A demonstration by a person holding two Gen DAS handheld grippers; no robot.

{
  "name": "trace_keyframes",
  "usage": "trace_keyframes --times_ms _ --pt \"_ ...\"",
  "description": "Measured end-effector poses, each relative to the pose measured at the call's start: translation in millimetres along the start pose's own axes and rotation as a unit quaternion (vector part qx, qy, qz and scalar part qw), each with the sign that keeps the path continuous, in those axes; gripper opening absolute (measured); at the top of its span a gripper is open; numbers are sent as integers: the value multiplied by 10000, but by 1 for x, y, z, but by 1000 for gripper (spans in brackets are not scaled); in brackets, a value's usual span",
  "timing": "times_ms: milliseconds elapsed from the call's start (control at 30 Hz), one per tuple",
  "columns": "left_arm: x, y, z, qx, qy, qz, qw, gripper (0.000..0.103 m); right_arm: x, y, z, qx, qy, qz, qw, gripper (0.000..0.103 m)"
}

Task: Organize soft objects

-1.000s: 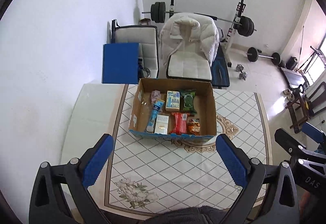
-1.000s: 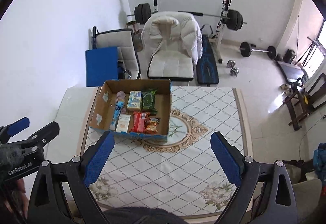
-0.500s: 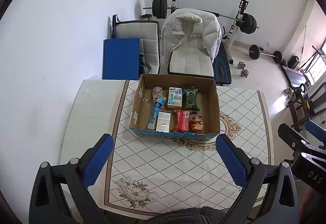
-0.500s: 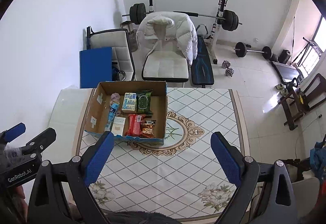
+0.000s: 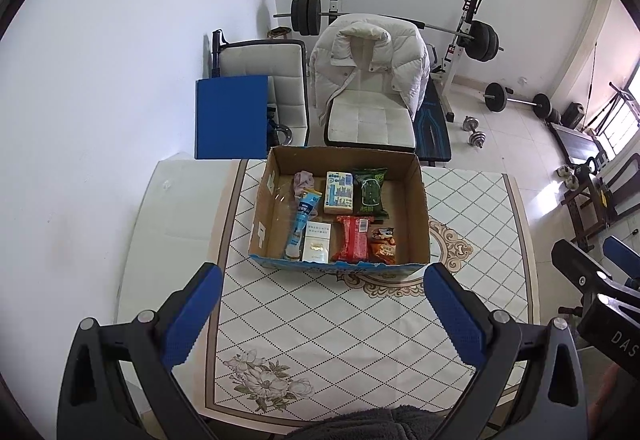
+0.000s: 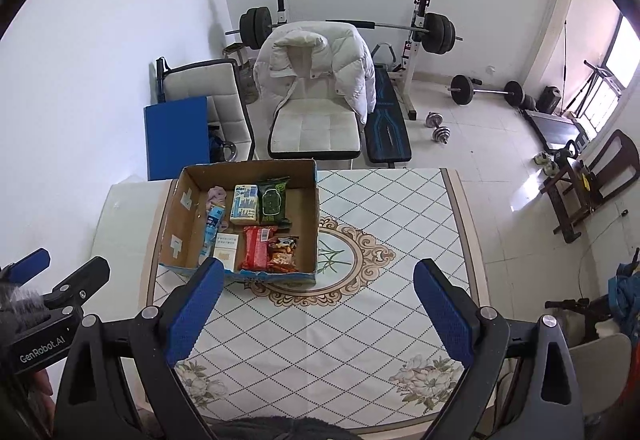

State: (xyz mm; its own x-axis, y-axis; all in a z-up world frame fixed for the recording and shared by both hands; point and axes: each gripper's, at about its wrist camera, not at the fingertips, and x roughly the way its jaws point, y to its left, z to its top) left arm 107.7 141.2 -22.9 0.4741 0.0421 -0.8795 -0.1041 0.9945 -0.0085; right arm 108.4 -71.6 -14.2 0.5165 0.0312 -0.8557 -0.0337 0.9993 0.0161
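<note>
An open cardboard box [image 5: 418, 200] [image 6: 176, 208] stands on the table's far left part. It holds a green packet [image 5: 371, 192], a tissue pack [image 5: 338, 191], a red packet [image 5: 354, 238], an orange snack bag [image 5: 383, 245], a white carton [image 5: 317, 247], a blue tube [image 5: 302, 224] and a crumpled cloth [image 5: 302, 182]. My left gripper [image 5: 320, 316] is open and empty, high above the table's near side. My right gripper [image 6: 318, 314] is open and empty, beside it to the right.
The table wears a diamond-pattern cloth [image 6: 360, 320] with a round medallion [image 6: 340, 260]. Behind it stand a white chair with a puffy jacket [image 5: 368, 80], a second chair [image 5: 260, 88], a blue board [image 5: 231, 116] and a weight bench with barbells [image 6: 400, 40].
Both grippers have risen and pulled back a little, so the box and table look smaller and lower in view. Nothing in the box has moved.
</note>
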Motion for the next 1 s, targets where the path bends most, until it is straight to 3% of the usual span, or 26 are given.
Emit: trace_keyframes --times_ms 1000 --pt "-2 -6 5 109 -26 -14 9999 103 0 -7 1 35 30 -84 10000 97"
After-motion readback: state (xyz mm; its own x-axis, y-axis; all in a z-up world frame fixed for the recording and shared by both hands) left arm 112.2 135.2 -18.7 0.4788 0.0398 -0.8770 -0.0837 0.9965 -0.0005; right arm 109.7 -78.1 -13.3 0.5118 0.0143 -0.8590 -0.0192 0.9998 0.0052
